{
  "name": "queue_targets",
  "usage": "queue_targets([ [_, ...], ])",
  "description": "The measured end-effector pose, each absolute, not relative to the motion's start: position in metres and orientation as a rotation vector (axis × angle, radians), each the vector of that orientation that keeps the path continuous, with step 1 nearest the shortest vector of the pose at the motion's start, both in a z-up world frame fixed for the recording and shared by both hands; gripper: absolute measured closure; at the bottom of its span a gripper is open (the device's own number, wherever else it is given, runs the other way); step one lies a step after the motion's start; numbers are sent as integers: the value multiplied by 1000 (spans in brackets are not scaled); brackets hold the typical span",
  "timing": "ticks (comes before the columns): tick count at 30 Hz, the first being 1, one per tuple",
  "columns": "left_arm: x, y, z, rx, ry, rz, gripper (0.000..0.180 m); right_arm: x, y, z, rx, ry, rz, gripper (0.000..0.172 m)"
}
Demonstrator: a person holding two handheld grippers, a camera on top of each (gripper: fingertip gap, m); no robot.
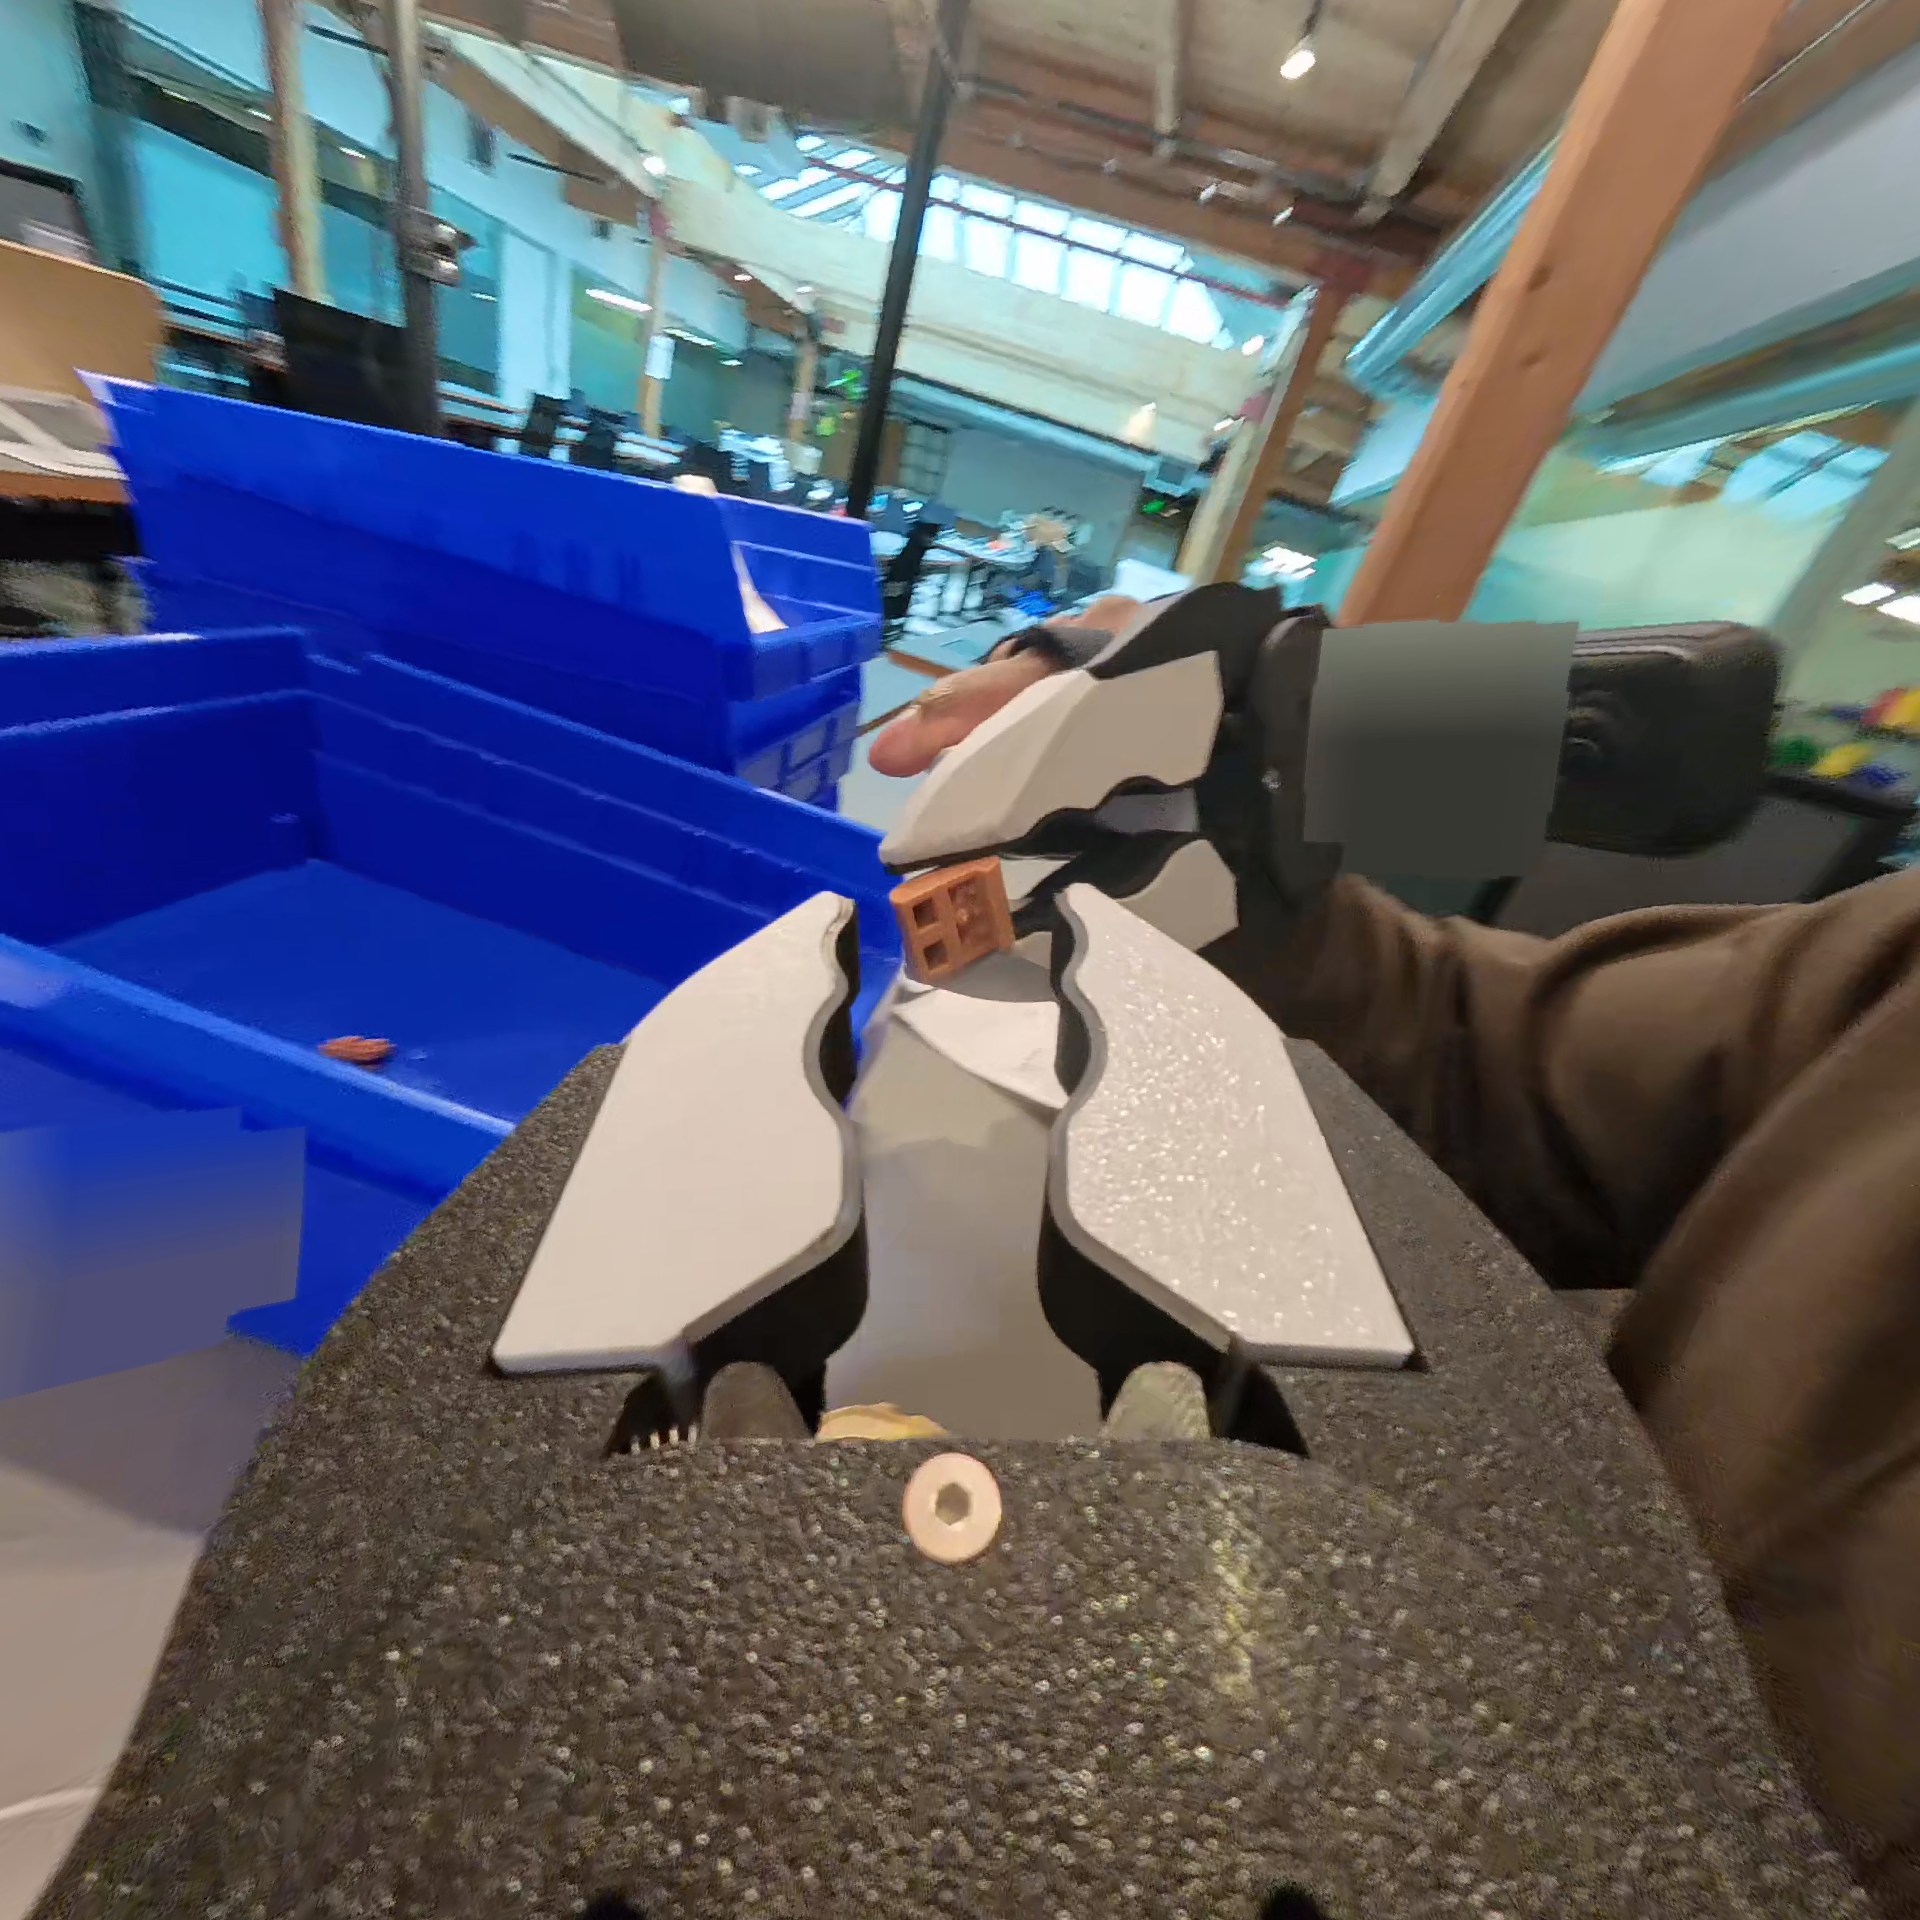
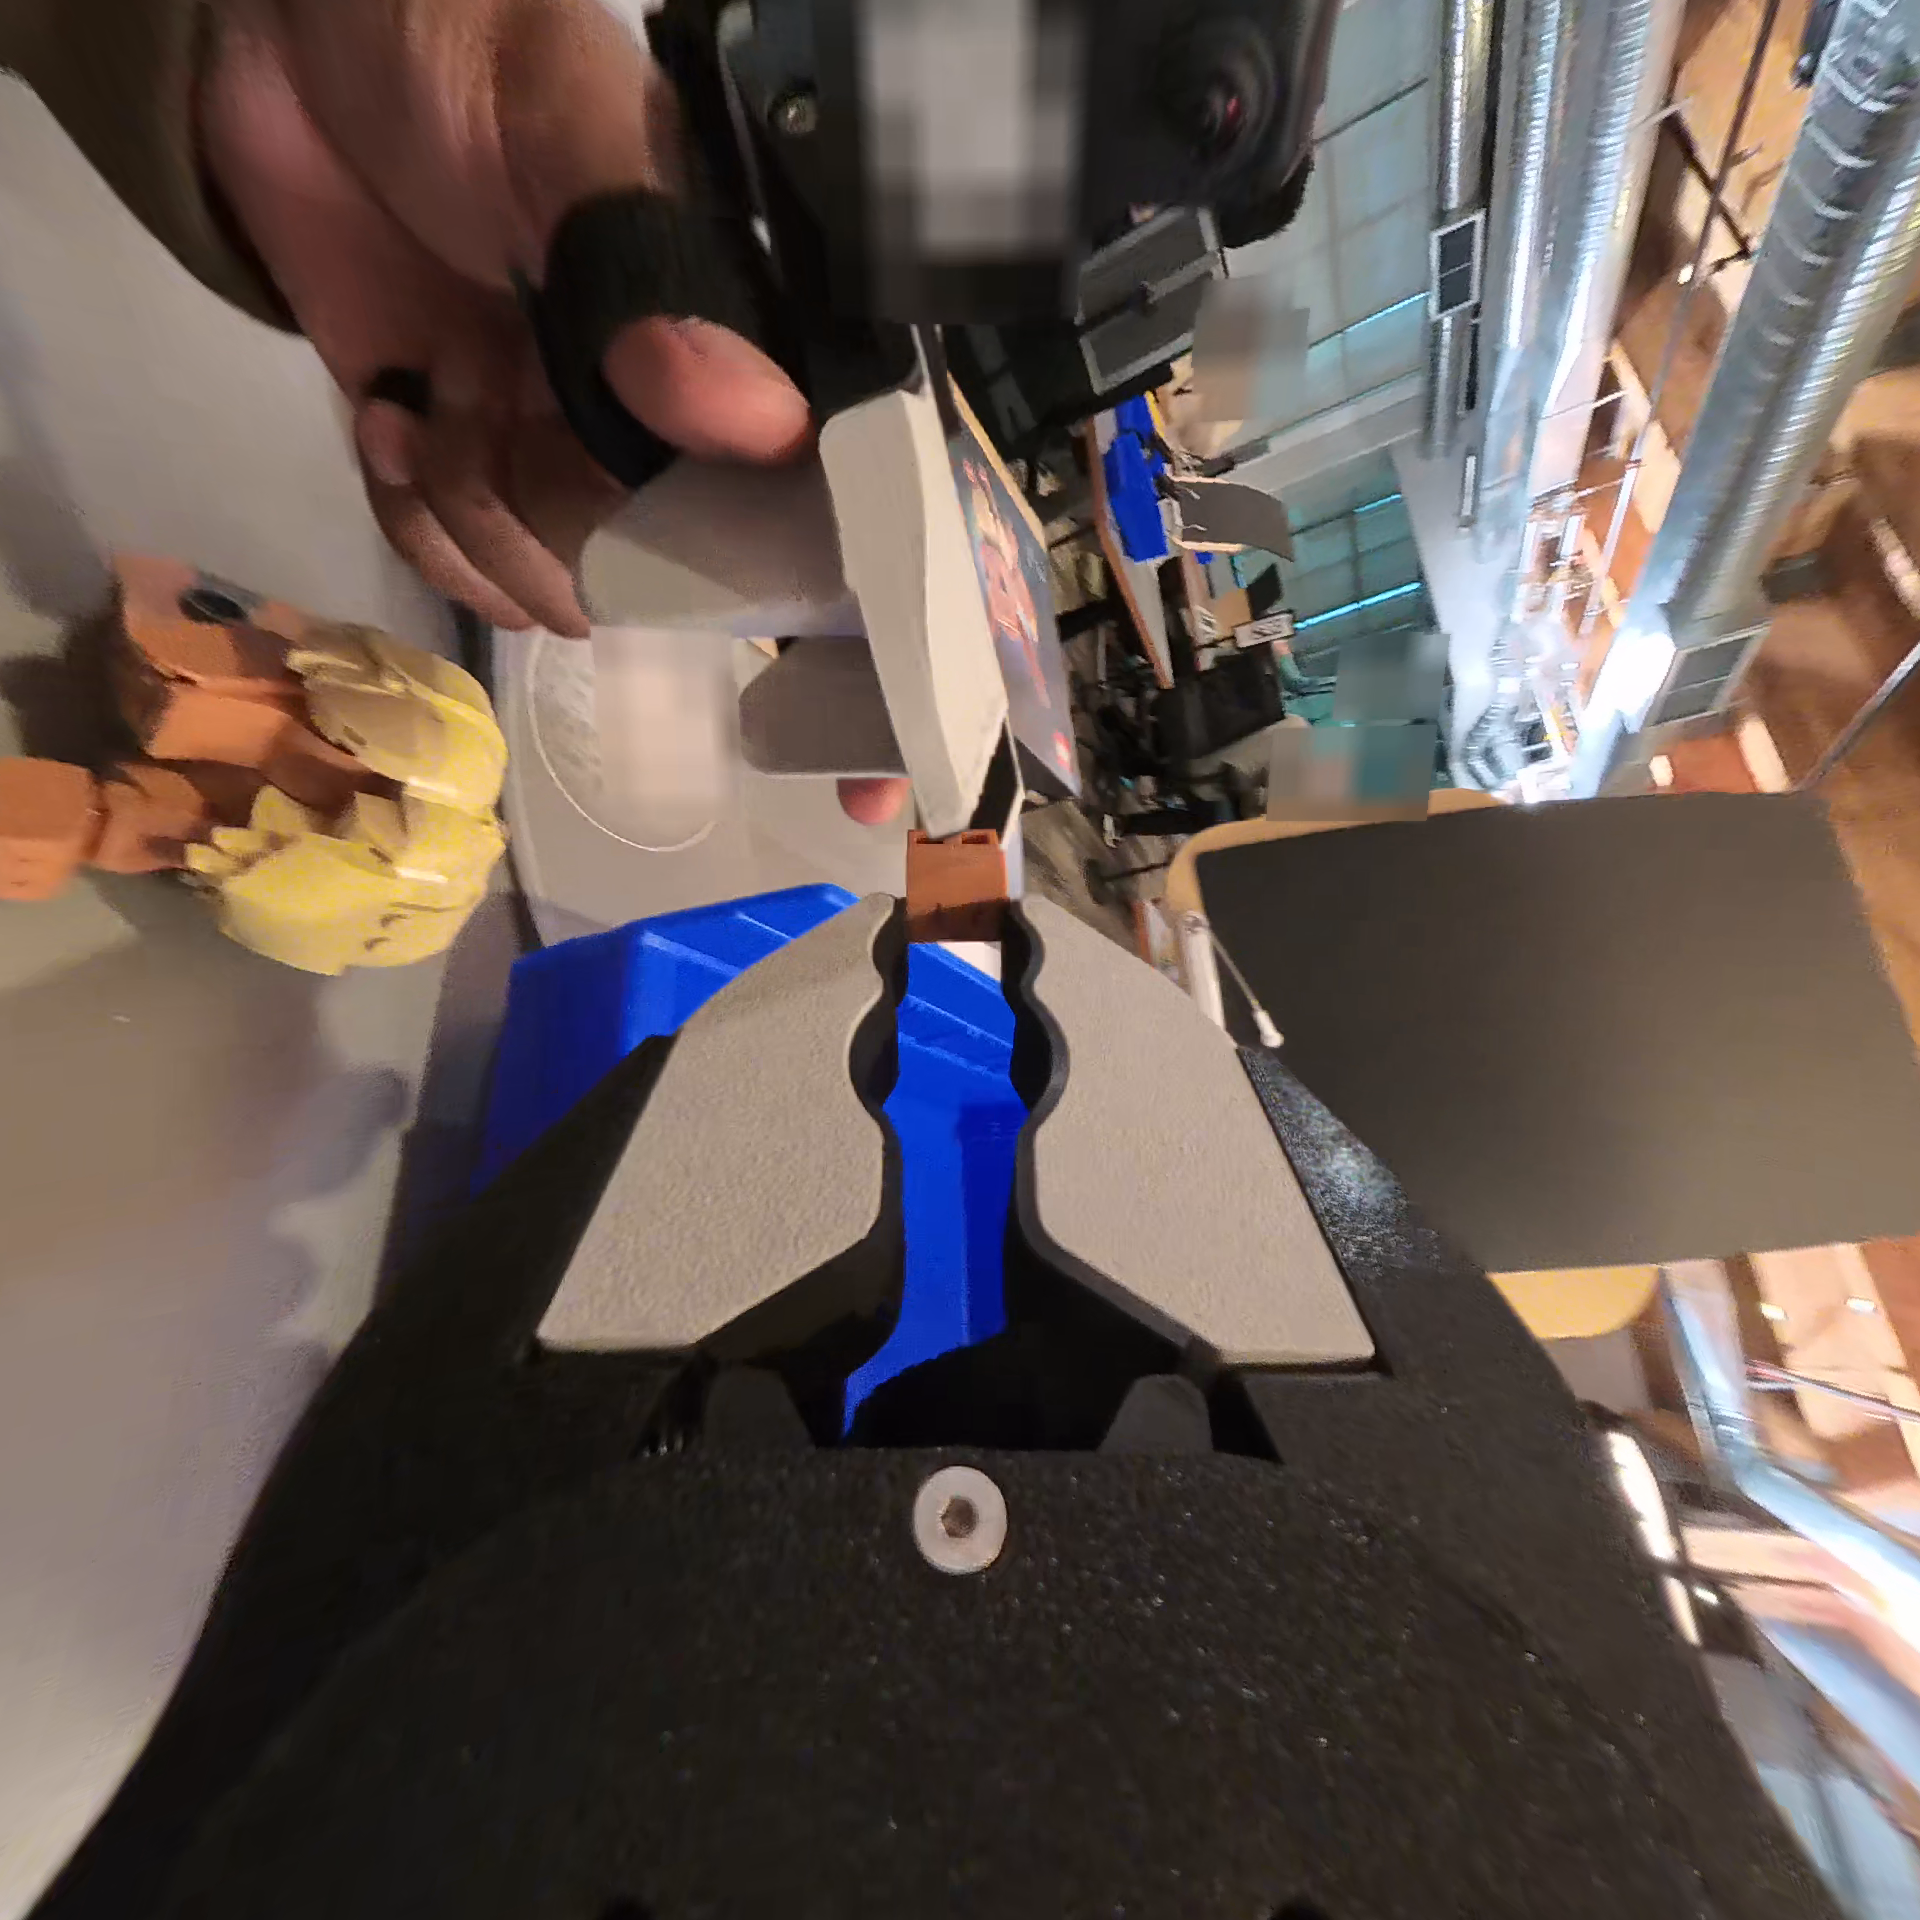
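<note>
Brown brick (image 1: 951,920) sat clamped at your right claw's (image 2: 954,914) tips, just ahead of your left claw (image 1: 956,940), which stood wide and empty. Blue bin (image 1: 416,935) beside held one brown piece (image 1: 356,1048).

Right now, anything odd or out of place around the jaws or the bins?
Little stands out. The right gripper pinches a small brown brick at its very tips, and the brick sits tilted in the left wrist view. The left gripper is open beside it. One brown piece lies alone in the front blue bin.
</note>
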State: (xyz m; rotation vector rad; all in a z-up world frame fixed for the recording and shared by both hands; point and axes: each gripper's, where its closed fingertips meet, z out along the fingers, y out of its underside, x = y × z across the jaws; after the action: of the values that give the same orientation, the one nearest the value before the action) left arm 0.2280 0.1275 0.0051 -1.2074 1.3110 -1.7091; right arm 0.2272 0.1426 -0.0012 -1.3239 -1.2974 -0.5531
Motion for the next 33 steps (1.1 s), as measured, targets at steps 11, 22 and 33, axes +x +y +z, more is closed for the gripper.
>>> queue_targets([
  [11,232,136,-2,-1291,1291,-1473,151,224,151,3,-1193,-1324,-882,156],
  [22,229,132,0,-1188,1345,-1416,158,221,150,6,-1044,-1345,-1014,155],
  [33,224,133,13,-948,1296,-1043,159,220,152,14,-1082,-1241,-918,155],
])
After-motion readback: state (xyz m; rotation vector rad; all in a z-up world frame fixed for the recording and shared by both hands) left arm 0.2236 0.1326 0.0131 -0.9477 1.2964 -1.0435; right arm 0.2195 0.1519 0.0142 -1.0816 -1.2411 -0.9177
